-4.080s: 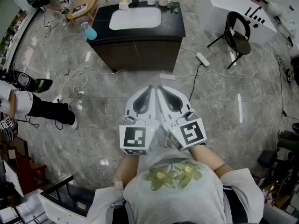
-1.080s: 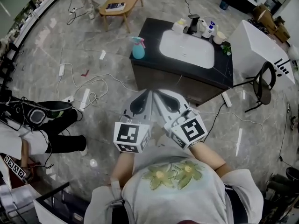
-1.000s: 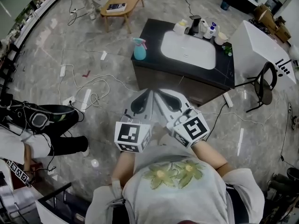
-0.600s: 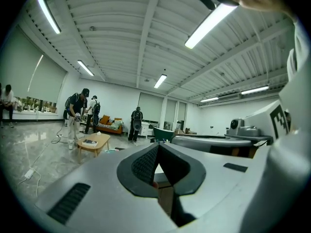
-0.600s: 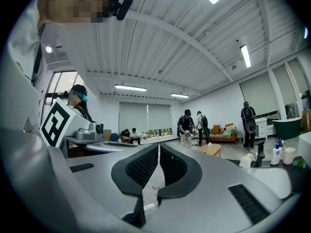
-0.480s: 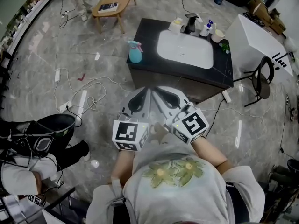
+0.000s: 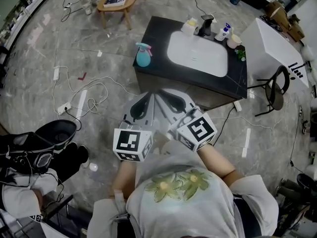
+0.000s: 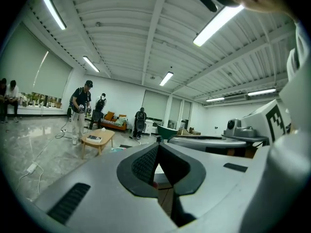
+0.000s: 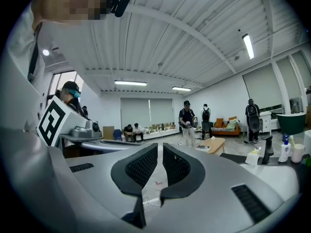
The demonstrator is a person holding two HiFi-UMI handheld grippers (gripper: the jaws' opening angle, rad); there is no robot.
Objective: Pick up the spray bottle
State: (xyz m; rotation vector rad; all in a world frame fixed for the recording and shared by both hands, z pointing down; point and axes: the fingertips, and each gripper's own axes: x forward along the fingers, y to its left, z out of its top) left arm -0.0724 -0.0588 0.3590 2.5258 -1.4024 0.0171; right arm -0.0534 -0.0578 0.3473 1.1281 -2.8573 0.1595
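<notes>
The spray bottle (image 7: 143, 55), teal with a pink trigger, stands upright on the near left corner of a black counter (image 7: 233, 83) with a white sink basin (image 7: 197, 53). Both grippers are held close in front of the person's chest, side by side, well short of the counter. The left gripper (image 7: 152, 96) is shut with nothing in it, and its pads meet at the tip (image 8: 158, 147). The right gripper (image 7: 162, 93) is shut too, with only a thin slit between its pads (image 9: 160, 155). The bottle lies ahead and slightly left of both.
A faucet (image 7: 206, 24), a soap bottle (image 7: 226, 31) and a cup (image 7: 233, 39) stand at the counter's back. Cables (image 7: 94, 95) and a power strip (image 7: 79, 99) lie on the floor at the left. A seated person (image 7: 34, 152) is at lower left, a black chair (image 7: 275, 90) at right.
The view has moved toward the counter, so the spray bottle and sink sit nearer and more central. Both grippers stay together and shut in front of the chest.
</notes>
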